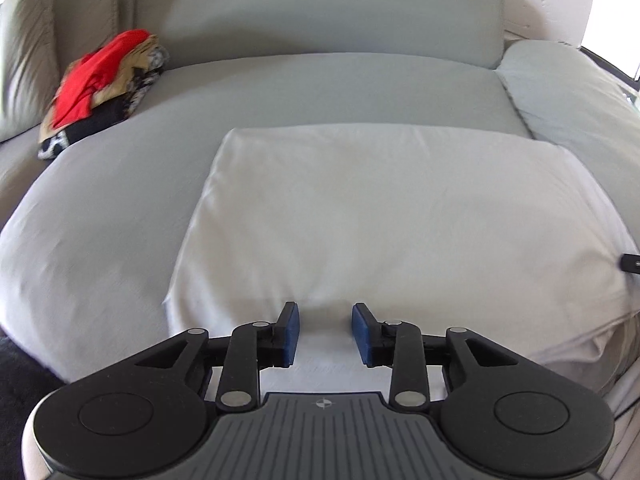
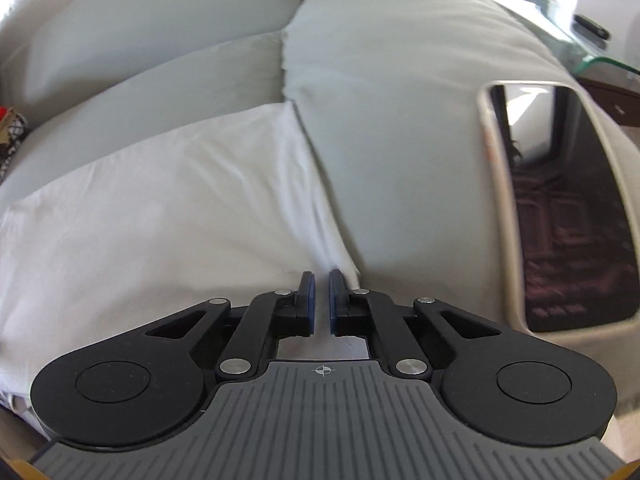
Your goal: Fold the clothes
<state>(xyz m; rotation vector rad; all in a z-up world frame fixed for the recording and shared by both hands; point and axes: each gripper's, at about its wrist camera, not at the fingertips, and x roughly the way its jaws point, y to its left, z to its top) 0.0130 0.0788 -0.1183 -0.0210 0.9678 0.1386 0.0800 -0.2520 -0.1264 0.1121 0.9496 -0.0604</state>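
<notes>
A white garment (image 1: 380, 208), folded into a smooth rectangle, lies on the grey sofa seat (image 1: 320, 92). My left gripper (image 1: 325, 308) hovers open over its near edge, with nothing between the blue pads. In the right wrist view the same white garment (image 2: 160, 208) fills the left half. My right gripper (image 2: 320, 276) sits just over its right corner, jaws drawn close with a narrow gap and no cloth visible between them. A dark tip of the right gripper (image 1: 632, 262) shows at the garment's right edge.
A pile of red, tan and black clothes (image 1: 104, 88) rests at the seat's back left. A phone (image 2: 568, 208) lies screen-up on the padded armrest (image 2: 400, 80). Beyond it is a glass table (image 2: 592, 56) with a remote (image 2: 592, 26).
</notes>
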